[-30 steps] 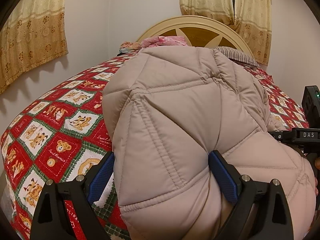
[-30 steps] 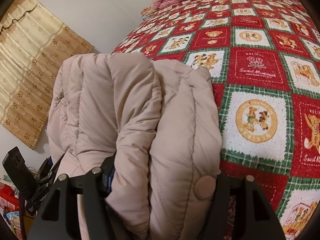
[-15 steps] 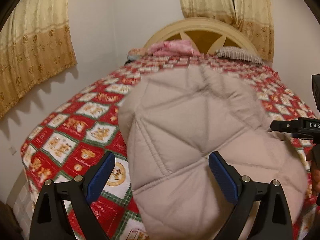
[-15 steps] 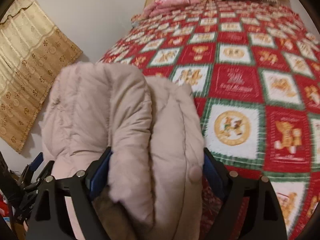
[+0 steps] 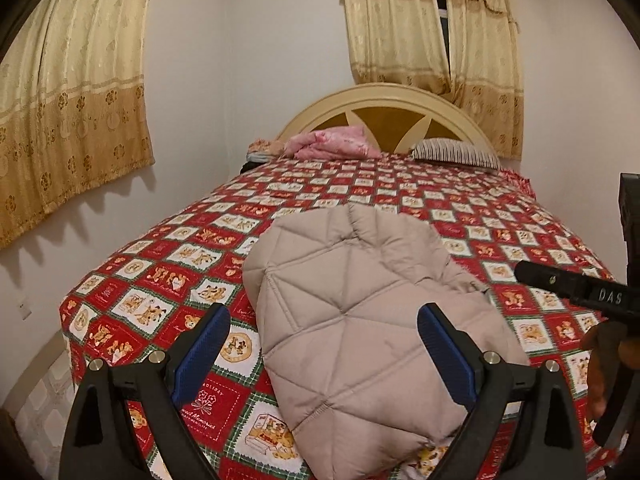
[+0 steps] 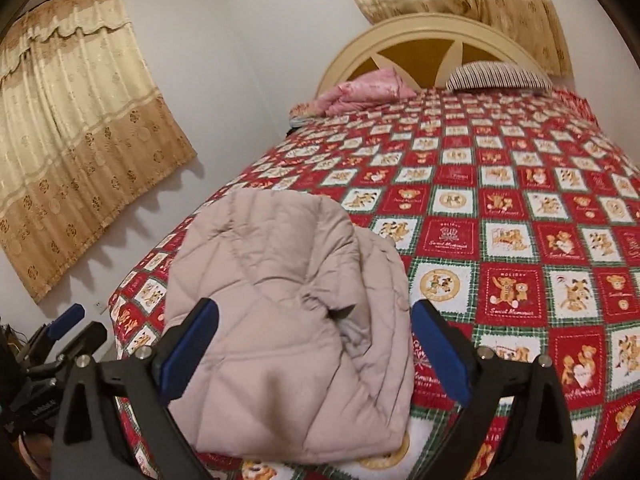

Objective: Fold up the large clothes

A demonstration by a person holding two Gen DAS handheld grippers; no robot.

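A beige quilted puffer jacket [image 5: 360,320] lies folded in a compact bundle on the near end of the bed; it also shows in the right wrist view [image 6: 288,320]. My left gripper [image 5: 324,344] is open and empty, held back above the jacket's near edge. My right gripper [image 6: 316,336] is open and empty too, above the bundle's near right side. The right gripper's body [image 5: 580,292] shows at the right edge of the left wrist view. The left gripper [image 6: 64,328] shows at the lower left of the right wrist view.
The bed is covered by a red, green and white teddy-bear quilt [image 5: 400,192]. A pink blanket [image 5: 332,144] and a striped pillow [image 5: 452,152] lie by the cream headboard [image 5: 384,108]. Yellow curtains [image 5: 68,92] hang on the left and far walls.
Both grippers have opened, let go of the jacket and pulled back and up. The jacket has dropped onto the bed and lies there folded.
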